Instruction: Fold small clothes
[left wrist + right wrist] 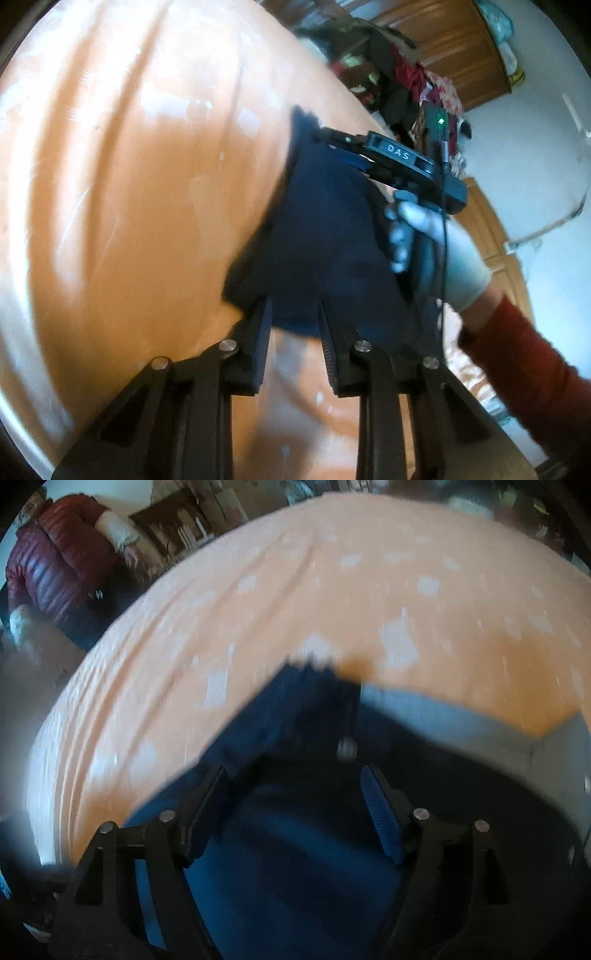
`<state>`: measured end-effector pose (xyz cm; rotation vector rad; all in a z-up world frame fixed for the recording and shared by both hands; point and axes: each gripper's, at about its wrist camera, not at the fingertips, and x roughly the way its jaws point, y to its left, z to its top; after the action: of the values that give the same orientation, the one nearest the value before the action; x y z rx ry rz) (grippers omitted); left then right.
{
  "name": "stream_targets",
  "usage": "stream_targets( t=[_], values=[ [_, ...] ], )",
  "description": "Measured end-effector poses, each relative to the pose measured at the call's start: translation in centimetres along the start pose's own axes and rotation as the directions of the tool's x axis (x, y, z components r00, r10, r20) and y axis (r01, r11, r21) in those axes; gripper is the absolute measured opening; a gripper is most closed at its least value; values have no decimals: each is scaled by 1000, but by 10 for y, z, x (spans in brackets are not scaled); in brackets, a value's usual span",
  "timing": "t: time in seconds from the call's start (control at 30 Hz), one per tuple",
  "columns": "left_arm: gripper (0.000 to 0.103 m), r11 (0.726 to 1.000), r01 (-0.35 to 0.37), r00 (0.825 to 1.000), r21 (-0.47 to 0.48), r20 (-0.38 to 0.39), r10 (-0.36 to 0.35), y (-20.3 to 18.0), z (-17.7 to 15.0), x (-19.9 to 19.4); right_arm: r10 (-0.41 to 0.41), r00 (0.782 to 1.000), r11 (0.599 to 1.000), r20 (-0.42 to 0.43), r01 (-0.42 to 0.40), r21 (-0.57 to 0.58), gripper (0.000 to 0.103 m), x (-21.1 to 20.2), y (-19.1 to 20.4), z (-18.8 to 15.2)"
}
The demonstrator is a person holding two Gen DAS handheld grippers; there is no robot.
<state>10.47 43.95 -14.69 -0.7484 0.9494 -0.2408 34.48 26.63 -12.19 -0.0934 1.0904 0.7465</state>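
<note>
A small dark navy-blue cloth garment [325,243] is seen spread over an orange bedsheet, blurred by motion. In the left wrist view it lies at centre, stretching from 6 o'clock toward 1 o'clock, its far edge frayed-looking. In the right wrist view the same garment [295,812] fills the 6 o'clock area, its edges rumpled.

Bed covered by an orange sheet [129,184] printed with scattered pale patches and creased in long parallel folds; the same sheet fills the right wrist view [332,602]. A dark navy garment [325,236] lies directly on the sheet, its fabric also spread across the lower right wrist view [295,849]. A heap of mixed clothes [399,81] sits at the far edge of the bed.
</note>
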Motion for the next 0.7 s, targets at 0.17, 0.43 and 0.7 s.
stream_targets(
  t=[0.17,0.43,0.7],
  values=[
    [33,1000,9,1000,12,2,-9,3,-9,-12,30,998,998,46,-28,-49,74,-66,32,-45],
    [36,999,29,999,27,19,-29,9,-8,-11,-142,985,989,101,138,52,84,-167,27,-218],
    [79,987,133,990,-90,66,-128,-10,-15,-17,-229,972,951,58,210,228,87,-200,0,-338]
  ],
)
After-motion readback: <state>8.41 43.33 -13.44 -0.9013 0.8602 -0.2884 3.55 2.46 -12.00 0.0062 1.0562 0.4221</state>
